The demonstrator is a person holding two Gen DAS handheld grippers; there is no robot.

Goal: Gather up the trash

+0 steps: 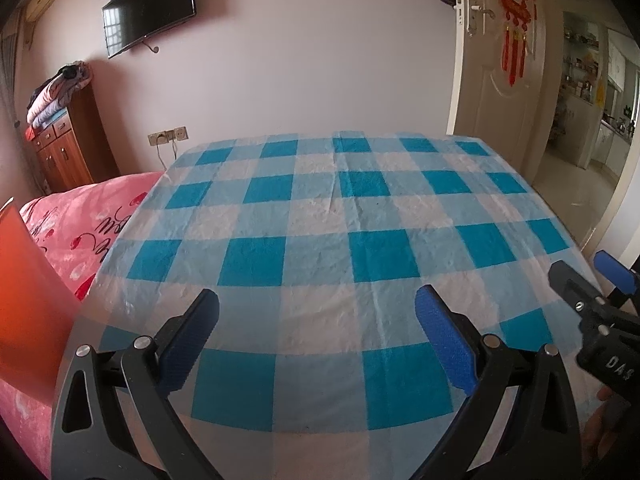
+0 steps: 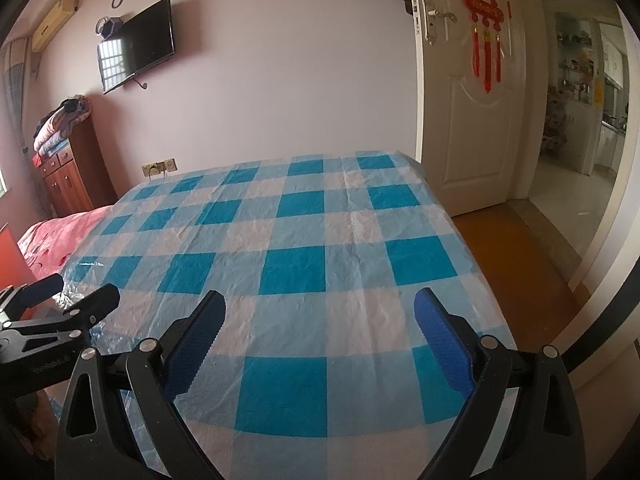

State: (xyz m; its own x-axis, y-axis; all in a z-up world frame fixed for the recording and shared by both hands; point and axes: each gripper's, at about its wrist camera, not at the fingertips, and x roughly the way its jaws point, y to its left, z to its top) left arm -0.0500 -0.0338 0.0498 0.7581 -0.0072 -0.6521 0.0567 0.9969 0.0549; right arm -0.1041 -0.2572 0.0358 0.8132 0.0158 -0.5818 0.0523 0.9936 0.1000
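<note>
A table covered with a blue-and-white checked plastic cloth (image 1: 320, 216) fills both views; it also shows in the right wrist view (image 2: 304, 240). I see no trash on it. My left gripper (image 1: 316, 304) is open and empty above the near part of the cloth. My right gripper (image 2: 320, 304) is open and empty, also above the near part. The right gripper shows at the right edge of the left wrist view (image 1: 588, 272). The left gripper shows at the left edge of the right wrist view (image 2: 72, 292).
A bed with a pink cover (image 1: 80, 216) lies left of the table. An orange-red object (image 1: 28, 300) stands at the near left. A wooden cabinet (image 1: 68, 148) with folded bedding stands at the far left. An open white door (image 2: 472, 100) and orange floor (image 2: 516, 264) are on the right.
</note>
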